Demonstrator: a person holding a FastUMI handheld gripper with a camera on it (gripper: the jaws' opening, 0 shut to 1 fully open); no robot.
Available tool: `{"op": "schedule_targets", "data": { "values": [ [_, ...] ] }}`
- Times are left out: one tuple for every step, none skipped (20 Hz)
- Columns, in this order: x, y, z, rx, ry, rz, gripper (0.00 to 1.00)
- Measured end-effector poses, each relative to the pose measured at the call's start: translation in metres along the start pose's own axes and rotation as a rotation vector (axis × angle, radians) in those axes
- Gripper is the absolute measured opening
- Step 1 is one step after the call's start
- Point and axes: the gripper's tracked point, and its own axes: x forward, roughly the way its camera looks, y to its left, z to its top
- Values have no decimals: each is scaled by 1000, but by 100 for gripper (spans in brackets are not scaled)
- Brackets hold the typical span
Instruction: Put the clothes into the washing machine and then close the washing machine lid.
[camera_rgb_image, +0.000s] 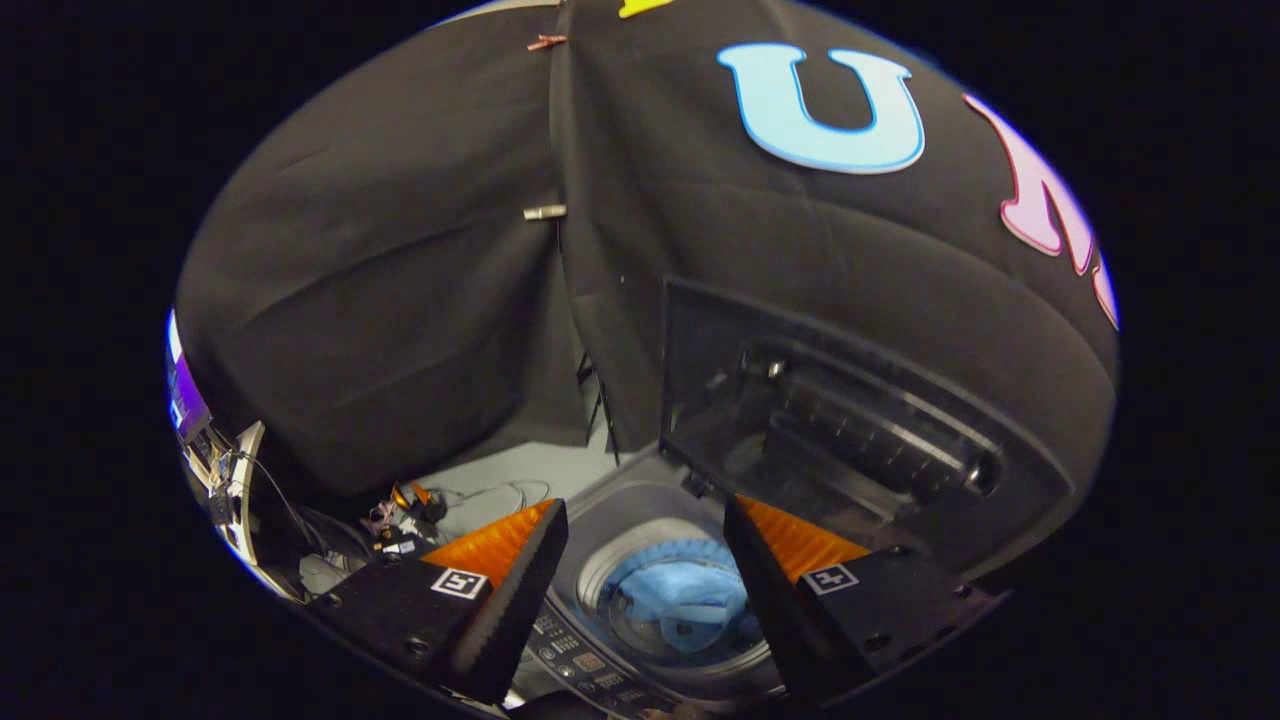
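A handheld two-finger gripper (645, 560) is seen from its own camera, its fingers rising from the bottom of the frame and spread well apart, holding nothing. Each finger (520, 590) is a wedge shape carrying a small square black-and-white marker.

Between and just below the fingers, at lower centre, sits a grey top-loading washing machine (640, 495) with a round drum opening. A crumpled light blue cloth garment (675, 595) lies inside the drum, in the gap between the two fingers. A dark control panel with small round buttons (580, 655) runs along the machine's near edge, at the very bottom of the frame.

The machine's dark, glossy rectangular lid (830, 430) stands raised, right of centre, leaning back toward the black cloth wall (400, 280) that covers the upper frame.

In the lower left, beyond the left finger, a tangle of cables and small electronic parts (410, 515) rests on a pale grey floor (520, 470).
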Motion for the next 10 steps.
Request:
{"op": "schedule_targets", "data": {
  "values": [
    [-5, -3, 12, -8, -39, -8, 98],
    [-9, -8, 24, -13, -75, -19, 98],
    [-14, -15, 37, -7, -111, -25, 98],
    [-18, -20, 45, 5, -139, -30, 98],
    [-22, -29, 56, 23, -168, -40, 99],
    [-24, -39, 65, 43, -196, -55, 98],
    [-27, -52, 73, 65, -223, -73, 98],
    [-27, -63, 81, 89, -252, -89, 98],
    [-29, -76, 88, 116, -280, -106, 99],
    [-32, -90, 93, 137, -301, -128, 98]
  ]
}}
